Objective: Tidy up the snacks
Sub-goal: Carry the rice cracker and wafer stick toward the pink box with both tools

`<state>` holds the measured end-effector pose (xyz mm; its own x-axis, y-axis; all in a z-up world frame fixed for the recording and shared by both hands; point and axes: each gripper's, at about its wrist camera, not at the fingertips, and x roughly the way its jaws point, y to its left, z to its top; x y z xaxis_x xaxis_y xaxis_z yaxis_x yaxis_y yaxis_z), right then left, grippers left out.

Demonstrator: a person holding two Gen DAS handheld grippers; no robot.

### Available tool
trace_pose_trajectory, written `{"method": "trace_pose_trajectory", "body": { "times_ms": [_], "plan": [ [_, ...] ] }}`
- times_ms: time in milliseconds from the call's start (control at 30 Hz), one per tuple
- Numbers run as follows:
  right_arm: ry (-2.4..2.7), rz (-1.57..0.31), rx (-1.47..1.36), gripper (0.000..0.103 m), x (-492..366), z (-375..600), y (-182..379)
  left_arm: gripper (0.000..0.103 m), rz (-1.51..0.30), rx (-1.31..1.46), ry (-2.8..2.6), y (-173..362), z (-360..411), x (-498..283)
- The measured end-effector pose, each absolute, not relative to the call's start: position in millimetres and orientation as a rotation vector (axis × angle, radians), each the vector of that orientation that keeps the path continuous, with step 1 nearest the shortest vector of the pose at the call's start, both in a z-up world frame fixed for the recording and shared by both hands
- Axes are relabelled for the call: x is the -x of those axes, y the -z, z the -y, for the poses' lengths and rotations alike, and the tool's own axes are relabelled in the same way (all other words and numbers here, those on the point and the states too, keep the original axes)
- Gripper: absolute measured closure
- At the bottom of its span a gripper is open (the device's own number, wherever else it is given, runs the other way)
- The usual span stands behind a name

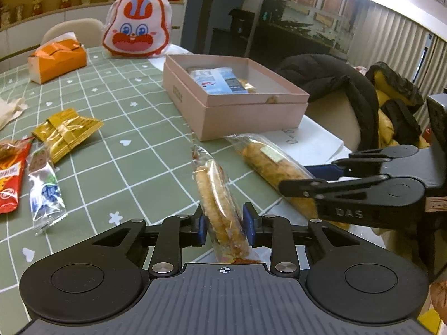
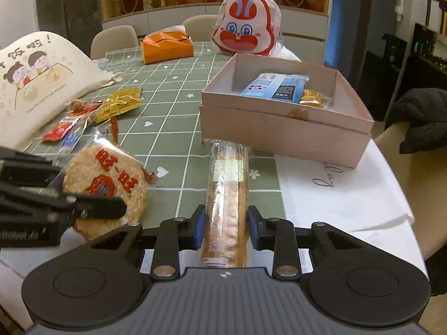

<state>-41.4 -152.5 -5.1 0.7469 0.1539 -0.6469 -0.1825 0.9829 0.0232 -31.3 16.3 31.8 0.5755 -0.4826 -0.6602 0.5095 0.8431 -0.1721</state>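
My left gripper (image 1: 223, 223) is shut on a clear packet of round rice crackers (image 1: 215, 195), held edge-on just above the green checked tablecloth. In the right wrist view the same rice cracker packet (image 2: 106, 178) shows its red print, with the left gripper (image 2: 92, 192) clamped on it. My right gripper (image 2: 226, 223) is shut on a long clear packet of biscuits (image 2: 226, 189) that points toward the open pink box (image 2: 279, 131). In the left wrist view the long packet (image 1: 265, 162) lies by the box (image 1: 237, 111), with the right gripper (image 1: 296, 176) on its near end. A blue packet (image 2: 275, 83) lies inside.
Gold packets (image 1: 67, 131), a red packet (image 1: 8, 187) and a blue-white packet (image 1: 46, 192) lie to the left. An orange tissue box (image 1: 57, 61) and a rabbit-face bag (image 1: 137, 28) stand at the back. A printed tote bag (image 2: 36, 83) lies far left, white paper (image 2: 335, 189) right.
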Motion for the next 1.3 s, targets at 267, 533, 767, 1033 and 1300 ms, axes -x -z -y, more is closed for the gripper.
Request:
{"method": "trace_pose_trajectory", "body": {
  "times_ms": [267,533,767,1033,1300],
  "plan": [
    [-0.176,-0.694,-0.037,0.074,63.9,183.8,-10.1,0.079,-0.721,-0.033,0.625,-48.4,-7.5,41.7],
    [-0.208,-0.573,-0.106,0.074,74.2,208.7,-51.9,0.083,-0.636,-0.035,0.665,-81.4,8.2,35.3],
    [-0.184,-0.566,-0.076,0.074,72.8,207.4,-46.7,0.082,-0.689,-0.054,0.655,-67.2,9.1,32.4],
    [-0.132,-0.656,0.018,0.073,52.3,176.7,-1.0,0.08,-0.76,-0.044,0.474,-44.7,-33.7,26.7],
    [-0.184,-0.517,0.109,0.052,82.5,136.8,-12.9,0.079,-0.842,0.189,0.501,-25.1,-73.1,11.2]
  ]
}}
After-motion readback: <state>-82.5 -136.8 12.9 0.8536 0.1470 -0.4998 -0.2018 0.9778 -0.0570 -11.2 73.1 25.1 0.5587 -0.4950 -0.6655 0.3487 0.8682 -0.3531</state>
